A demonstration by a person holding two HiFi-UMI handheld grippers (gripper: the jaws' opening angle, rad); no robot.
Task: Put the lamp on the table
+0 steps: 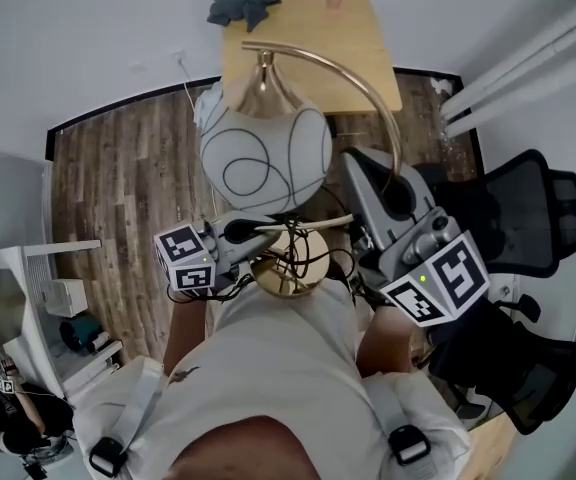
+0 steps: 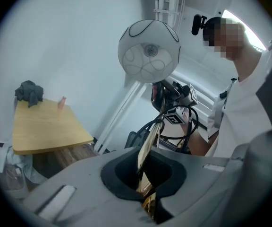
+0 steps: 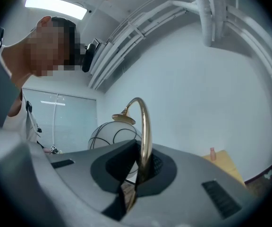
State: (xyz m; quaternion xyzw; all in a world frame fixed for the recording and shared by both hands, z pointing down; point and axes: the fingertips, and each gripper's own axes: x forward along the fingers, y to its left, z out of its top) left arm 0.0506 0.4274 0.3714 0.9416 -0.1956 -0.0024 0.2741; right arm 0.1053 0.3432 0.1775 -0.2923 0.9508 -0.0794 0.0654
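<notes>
Transport step in hand. We find the gold arched-stem lamp with white globe shade [image 1: 265,153] held aloft at mid-frame. The left hand-held gripper [image 2: 145,183] and right hand-held gripper [image 3: 138,174] both pinch its stem. The light wooden table [image 1: 358,58] lies at the top of the frame, well apart. Next, in our judgement: close in and lower the lamp upright.

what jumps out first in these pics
A white globe shade with black looping lines fills the middle of the head view, hanging from the lamp's gold arched stem. The left tool and right tool are both shut on that stem. Beyond stands a wooden table, a dark cloth on its far corner.
</notes>
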